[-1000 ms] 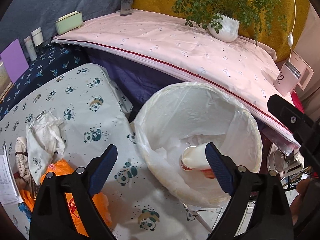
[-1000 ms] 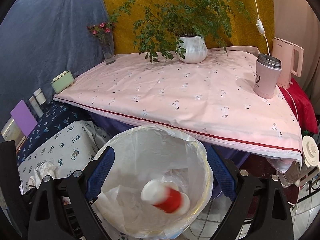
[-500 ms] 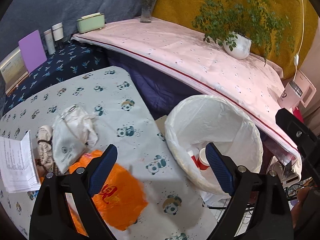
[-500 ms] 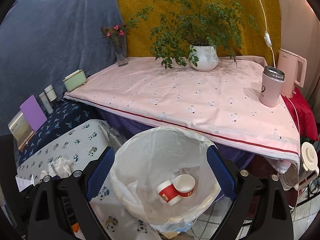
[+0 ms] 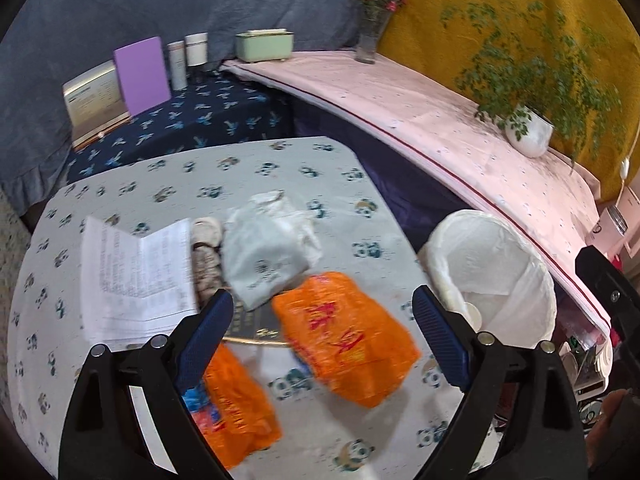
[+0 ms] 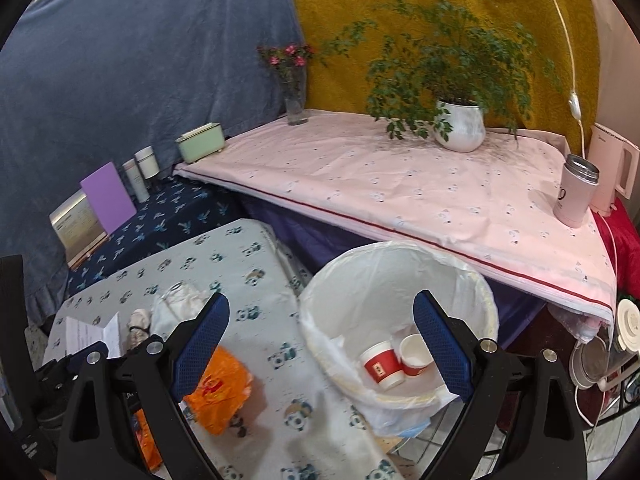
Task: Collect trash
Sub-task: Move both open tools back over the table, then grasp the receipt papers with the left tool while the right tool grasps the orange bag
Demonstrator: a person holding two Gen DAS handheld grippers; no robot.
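Note:
A white-lined trash bin (image 6: 476,288) (image 5: 532,276) stands off the right edge of the panda-print table (image 5: 264,168). Two red paper cups (image 6: 382,366) lie inside it. On the table lie an orange plastic bag (image 5: 344,336), a second orange bag (image 5: 236,412), a white crumpled bag (image 5: 268,252) and folded printed paper (image 5: 136,276). My left gripper (image 5: 322,340) is open above the orange bag, holding nothing. My right gripper (image 6: 320,344) is open over the bin's left rim, empty.
A raised pink-covered table (image 6: 420,188) behind the bin carries a potted plant (image 6: 460,124), flower vase (image 6: 296,96), pink flask (image 6: 574,192) and kettle (image 6: 614,176). A purple card (image 5: 142,74), tins and a green box (image 5: 262,44) stand at the back left. A small cloth doll (image 5: 206,256) lies by the paper.
Both grippers pulled back and swung left, away from the bin toward the table. The cup that was falling from the right gripper now rests in the bin beside the other.

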